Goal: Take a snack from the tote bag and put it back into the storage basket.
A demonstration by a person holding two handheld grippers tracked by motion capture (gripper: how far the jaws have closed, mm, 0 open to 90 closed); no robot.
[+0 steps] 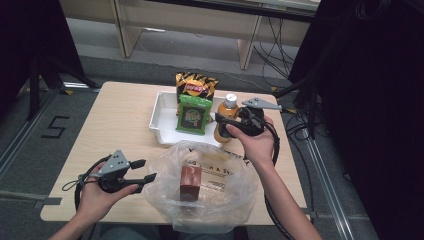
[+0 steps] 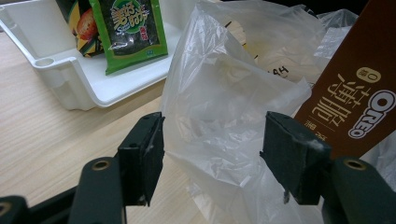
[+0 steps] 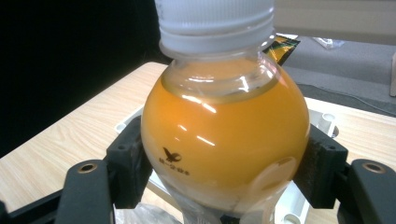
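While the right gripper [image 1: 223, 121] clamps its black jaws on the round belly of an orange juice bottle [image 1: 226, 117], the left gripper [image 1: 145, 170] sits low at the near-left of the desk [image 1: 120, 127] with jaws apart. In the right gripper view the bottle [image 3: 224, 140] is clear glossy plastic, bulb-shaped, full of opaque orange liquid, with a ribbed white screw cap [image 3: 215, 21]; both rubbery pads press its sides. In the high view it stands upright just right of the white tray [image 1: 160, 117], near the desk's far right.

Left gripper view: matte black square pads stand wide open, and a crinkled flap of the thin see-through plastic bag [image 2: 224, 107] lies between them; whether either pad touches the film cannot be told. The bag [image 1: 210, 200] is a loose rumpled mound at the near middle of the desk, with a small brown cardboard cookie box [image 1: 190, 182] upright inside; that box [image 2: 359, 93] shows stiff flat faces and white lettering.

The tray is hard moulded plastic, rectangular, with rounded corners and raised rim. In it, a shiny black-and-yellow chip bag [image 1: 195, 86] leans at the back and a flat green foil seaweed packet [image 1: 193, 114] stands in front of it. The desk is pale wood-grain laminate, smooth, with rounded corners.
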